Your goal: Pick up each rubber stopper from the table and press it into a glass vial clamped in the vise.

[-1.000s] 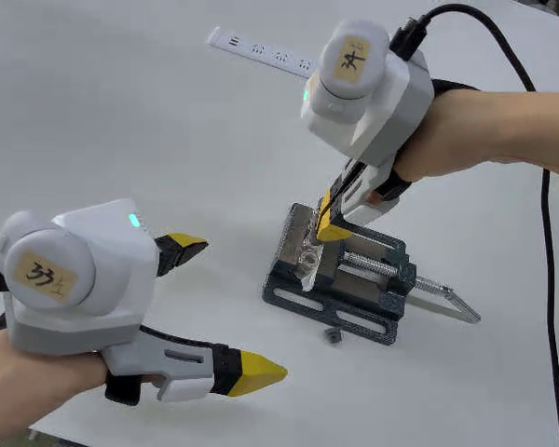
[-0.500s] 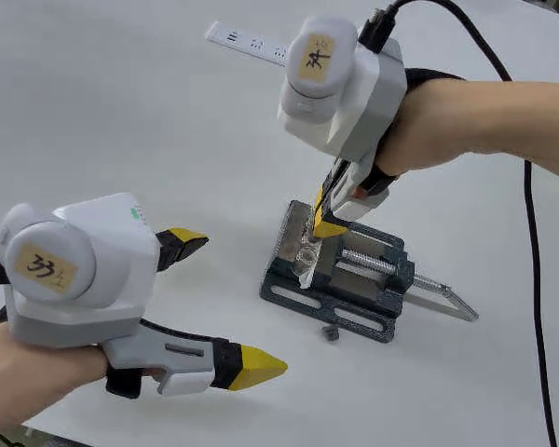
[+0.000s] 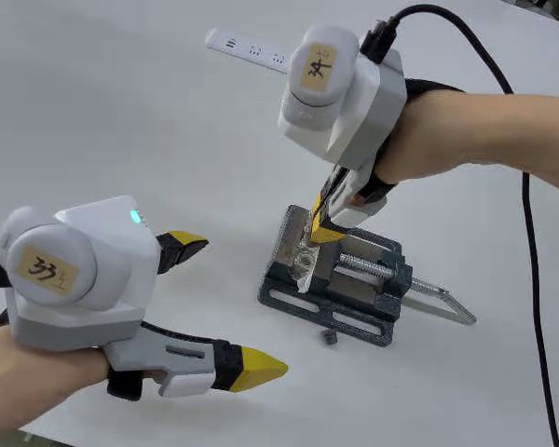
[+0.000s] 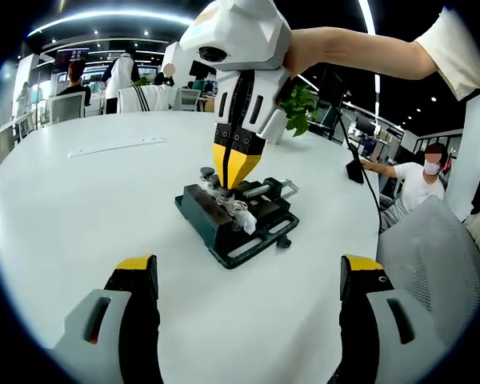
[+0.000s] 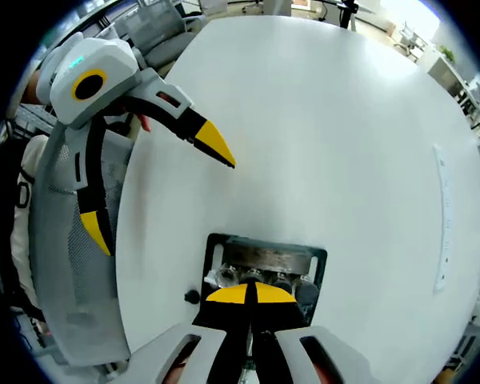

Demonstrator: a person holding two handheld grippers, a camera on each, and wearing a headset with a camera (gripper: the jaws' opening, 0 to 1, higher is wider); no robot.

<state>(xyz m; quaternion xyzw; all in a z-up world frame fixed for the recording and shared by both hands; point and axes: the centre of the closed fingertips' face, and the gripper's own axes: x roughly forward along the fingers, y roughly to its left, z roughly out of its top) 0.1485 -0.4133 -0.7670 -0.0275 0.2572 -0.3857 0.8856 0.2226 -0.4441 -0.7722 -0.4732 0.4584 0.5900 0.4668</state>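
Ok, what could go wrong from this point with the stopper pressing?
1. The right hand-held gripper, jaws shut, points down right at the glass vials in the vise; an off-centre push might chip glass. Whether it holds a stopper is hidden.
2. The left hand-held gripper hovers open away from the vise, so nothing steadies it; it may slide.
3. A small loose stopper lies on the table beside the vise base and could be knocked away.
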